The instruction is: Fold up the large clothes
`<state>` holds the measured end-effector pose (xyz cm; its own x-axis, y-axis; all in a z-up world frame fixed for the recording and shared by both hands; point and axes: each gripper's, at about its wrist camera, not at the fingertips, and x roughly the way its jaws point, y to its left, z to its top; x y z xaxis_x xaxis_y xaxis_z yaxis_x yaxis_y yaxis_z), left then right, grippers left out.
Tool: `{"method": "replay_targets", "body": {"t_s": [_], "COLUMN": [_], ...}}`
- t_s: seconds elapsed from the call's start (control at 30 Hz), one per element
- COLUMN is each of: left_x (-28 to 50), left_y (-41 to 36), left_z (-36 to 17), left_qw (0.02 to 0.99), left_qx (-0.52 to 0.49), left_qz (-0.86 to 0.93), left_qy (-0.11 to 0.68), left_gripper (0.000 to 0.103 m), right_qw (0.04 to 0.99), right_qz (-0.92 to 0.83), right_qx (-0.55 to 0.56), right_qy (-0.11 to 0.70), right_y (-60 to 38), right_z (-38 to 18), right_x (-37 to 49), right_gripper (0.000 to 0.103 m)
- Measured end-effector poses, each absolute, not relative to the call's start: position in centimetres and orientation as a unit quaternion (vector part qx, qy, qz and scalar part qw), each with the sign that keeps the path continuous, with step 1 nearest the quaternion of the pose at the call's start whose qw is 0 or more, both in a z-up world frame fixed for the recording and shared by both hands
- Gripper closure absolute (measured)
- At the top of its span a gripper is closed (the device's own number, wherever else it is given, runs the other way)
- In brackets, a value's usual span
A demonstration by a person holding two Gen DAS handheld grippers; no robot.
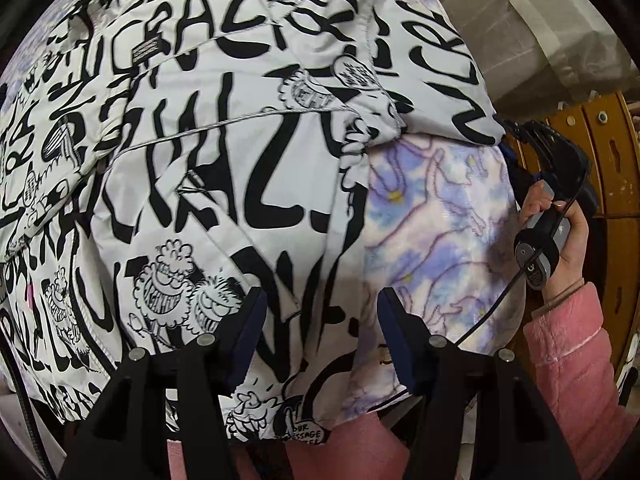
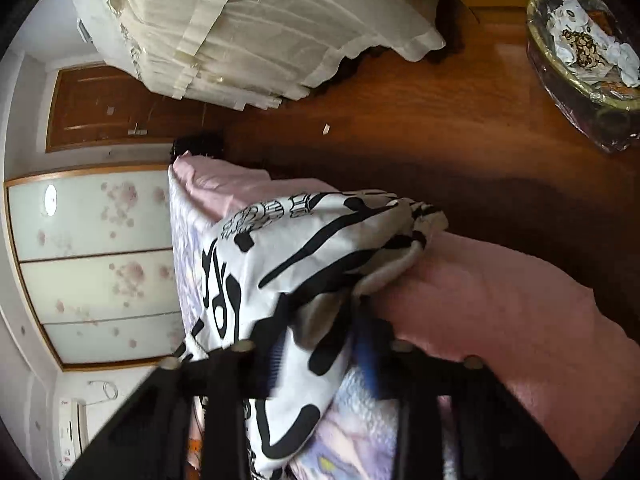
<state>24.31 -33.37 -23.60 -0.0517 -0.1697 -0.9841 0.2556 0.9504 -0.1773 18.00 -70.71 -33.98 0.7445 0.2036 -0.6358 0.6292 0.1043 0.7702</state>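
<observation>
While the big white jacket with black scribbled letters and cartoon faces [image 1: 208, 160] lies spread out on the bed, the left gripper [image 1: 320, 320] hangs right above it and points down at it. Its jaws stand open, and the cloth shows in the gap between them, but the pads do not press on it. Under the jacket is a soft fleece blanket with purple and blue blotches [image 1: 436, 232], which peeks out on the right side.

The right gripper [image 2: 320, 344] comes in from the edge of the bed. A fold of the same jacket [image 2: 304, 248] sits between its jaws, which look closed on the cloth, though this part of the picture is blurry. A pink sheet [image 2: 500, 312] covers the bed beside the jacket. In the left wrist view, a hand [image 1: 568, 236] with a fluffy pink sleeve [image 1: 576, 352] holds the handle of the right gripper at the far edge of the jacket.

Over on the dark brown wooden floor [image 2: 400, 120] stands a round bin lined with a clear plastic bag [image 2: 560, 92]. Inside it are crumpled white papers and some brown scraps. The bin is well apart from the bed. A long cream curtain [image 2: 248, 32] hangs down to the floor.
</observation>
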Motion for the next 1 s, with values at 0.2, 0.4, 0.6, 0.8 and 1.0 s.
{"method": "replay_targets", "body": {"t_s": [0.2,0.4,0.6,0.8,1.0], "left_x": [25.2,26.6,28.0,29.6,31.5], "left_y": [-30.6,-25.5,-18.1,-8.4,0.0], "left_z": [-22.7,-21.3,-19.6,-17.3,-16.4], "left_qw": [0.703,0.727,0.753,0.769,0.784], "left_qx": [-0.004,-0.035,-0.037,-0.041,-0.021], "left_qz": [-0.151,-0.140,-0.141,-0.151,-0.141], "left_qy": [0.695,0.671,0.642,0.620,0.605], "left_gripper": [0.047,0.047,0.047,0.047,0.047], "right_qw": [0.703,0.768,0.842,0.918,0.952], "right_qz": [-0.192,-0.218,-0.208,-0.171,-0.147], "right_qx": [0.623,0.553,0.459,0.305,0.143], "right_qy": [0.285,0.237,0.191,0.186,0.225], "right_y": [-69.9,-67.3,-61.5,-50.2,-37.0], "right_z": [-31.2,-24.2,-15.7,-8.4,-7.6], "right_x": [18.3,19.4,21.6,25.8,30.6], "right_gripper": [0.095,0.096,0.096,0.096,0.096]}}
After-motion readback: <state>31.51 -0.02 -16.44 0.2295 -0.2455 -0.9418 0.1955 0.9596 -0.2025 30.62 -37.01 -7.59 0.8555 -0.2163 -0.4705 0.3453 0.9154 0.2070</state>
